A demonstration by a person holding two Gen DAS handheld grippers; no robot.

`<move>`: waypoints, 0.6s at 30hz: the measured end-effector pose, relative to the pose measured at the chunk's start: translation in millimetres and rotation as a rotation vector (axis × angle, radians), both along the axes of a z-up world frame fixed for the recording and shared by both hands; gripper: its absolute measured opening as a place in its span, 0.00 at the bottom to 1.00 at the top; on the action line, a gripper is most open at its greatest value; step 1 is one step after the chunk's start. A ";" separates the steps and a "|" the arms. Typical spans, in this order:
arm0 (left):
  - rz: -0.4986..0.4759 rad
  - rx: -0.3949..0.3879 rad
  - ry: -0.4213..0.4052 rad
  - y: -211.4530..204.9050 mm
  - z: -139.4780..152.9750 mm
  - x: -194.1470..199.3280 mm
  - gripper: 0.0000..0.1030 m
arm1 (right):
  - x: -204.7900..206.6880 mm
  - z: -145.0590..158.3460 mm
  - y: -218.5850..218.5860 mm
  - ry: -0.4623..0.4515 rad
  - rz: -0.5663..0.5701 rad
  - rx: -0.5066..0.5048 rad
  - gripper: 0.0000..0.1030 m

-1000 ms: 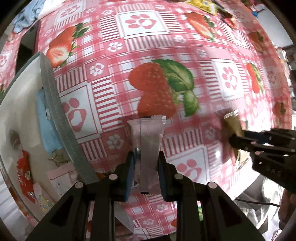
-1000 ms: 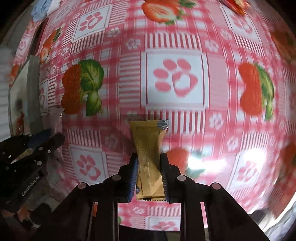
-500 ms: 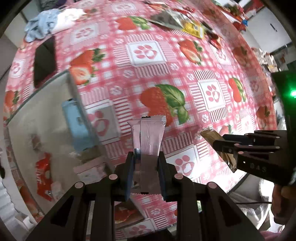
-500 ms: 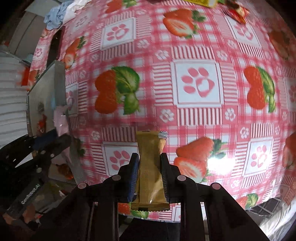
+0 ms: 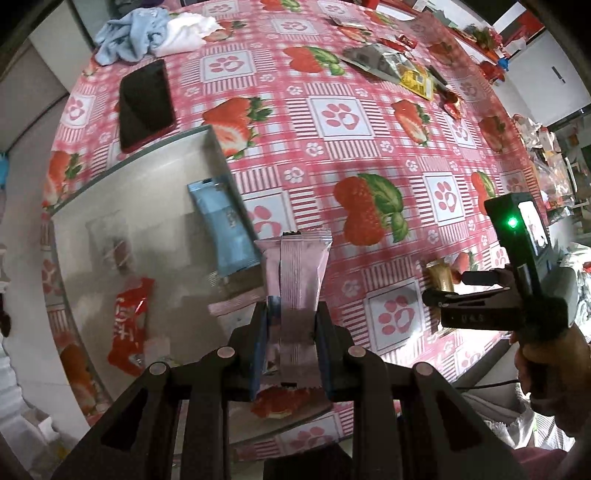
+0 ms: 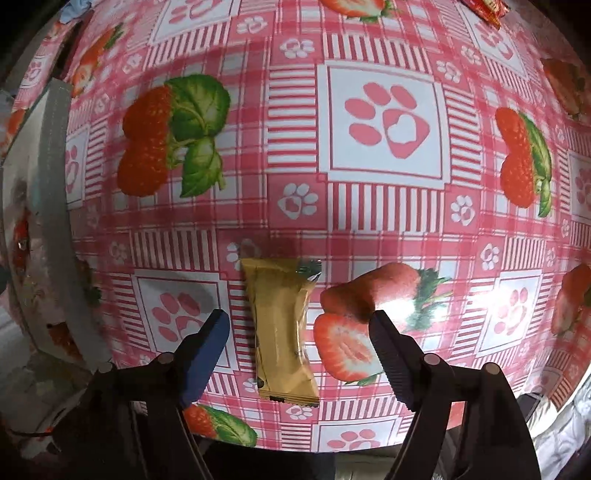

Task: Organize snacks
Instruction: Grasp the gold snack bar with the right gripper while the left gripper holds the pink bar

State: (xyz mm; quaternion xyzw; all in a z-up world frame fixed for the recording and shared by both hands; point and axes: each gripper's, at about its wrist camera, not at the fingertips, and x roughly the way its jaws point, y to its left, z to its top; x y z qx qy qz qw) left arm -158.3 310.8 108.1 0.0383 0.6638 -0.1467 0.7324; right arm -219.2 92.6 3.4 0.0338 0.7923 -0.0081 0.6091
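My left gripper (image 5: 291, 321) is shut on a pale pink snack packet (image 5: 295, 269) and holds it upright over the right edge of a grey tray (image 5: 147, 184). The tray holds a blue packet (image 5: 225, 229), a red packet (image 5: 129, 325) and a clear-wrapped one (image 5: 110, 243). My right gripper (image 6: 299, 328) is open, its fingers on either side of a tan snack packet (image 6: 280, 325) that lies on the strawberry tablecloth (image 6: 384, 122). In the left wrist view the right gripper (image 5: 443, 291) sits low at the right, by the tan packet (image 5: 439, 273).
A black phone (image 5: 146, 103) lies behind the tray. Blue and white cloths (image 5: 147, 29) are bunched at the far left. Several snack packets (image 5: 388, 62) lie at the far right. The table's front edge (image 5: 480, 350) runs just below the right gripper.
My right gripper has opened and let go of the tan packet, which now lies on the cloth. My left gripper has risen and drawn back, still holding the pink packet.
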 end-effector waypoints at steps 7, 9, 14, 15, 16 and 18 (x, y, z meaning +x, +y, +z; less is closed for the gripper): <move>0.048 0.015 0.002 20.2 1.2 0.6 0.26 | -12.1 -5.5 26.1 -0.019 0.052 -0.049 0.46; 0.075 0.020 0.008 27.9 0.0 2.0 0.26 | -11.6 -1.1 31.0 -0.021 0.056 -0.041 0.24; 0.125 0.020 0.007 45.6 0.2 1.5 0.26 | -0.2 21.4 38.5 -0.035 -0.004 0.038 0.24; 0.135 0.019 0.007 49.1 -0.2 1.1 0.26 | 4.5 26.7 41.0 -0.042 -0.005 0.050 0.24; 0.143 0.019 0.009 52.1 -0.9 1.1 0.26 | 10.1 33.3 45.1 -0.055 0.000 0.064 0.24; 0.164 0.021 0.012 58.9 -2.3 1.1 0.26 | 25.6 48.2 51.1 -0.081 0.016 0.084 0.24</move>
